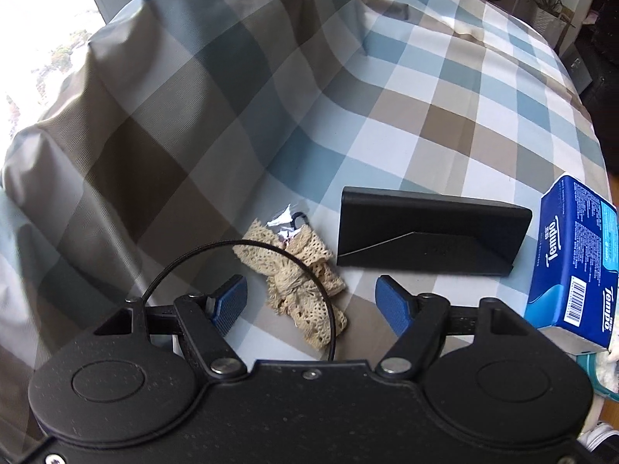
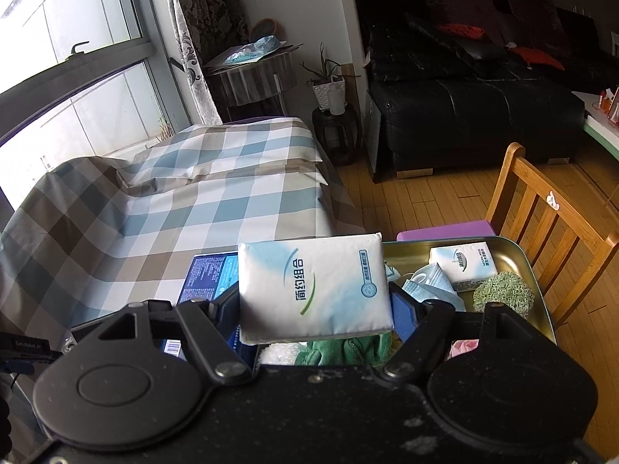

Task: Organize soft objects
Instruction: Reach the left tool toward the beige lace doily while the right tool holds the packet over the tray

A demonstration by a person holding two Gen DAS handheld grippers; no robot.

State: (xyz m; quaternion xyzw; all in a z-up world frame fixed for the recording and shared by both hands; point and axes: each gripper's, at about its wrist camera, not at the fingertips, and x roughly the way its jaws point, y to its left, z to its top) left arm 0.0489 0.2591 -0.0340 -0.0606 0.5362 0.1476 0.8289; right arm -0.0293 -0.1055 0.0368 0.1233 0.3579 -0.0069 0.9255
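Left tongs [image 1: 311, 301] hang apart above a lace scrunchie [image 1: 298, 274], whose loose cable [image 1: 271, 249] could snag, while right tongs [image 2: 315, 309] clamp a tissue pack [image 2: 313, 290].

Left claw [image 1: 311, 301]: a matte black, finely speckled plastic body with two large round housings side by side, each with a raised disc in its centre. Two black angled link arms pivot on shiny silver rivets near the middle and run out to black finger mounts on a straight black rail. The fingers [image 1: 392, 305] carry blue ribbed pads. A thin black cable [image 1: 271, 249] loops in an arc from the left mount across to the body. Small silver screws sit at the centre front and lower left corner.

Right claw [image 2: 314, 305]: the same black body, discs, rivets and link arms, dustier, with pale scuffs.
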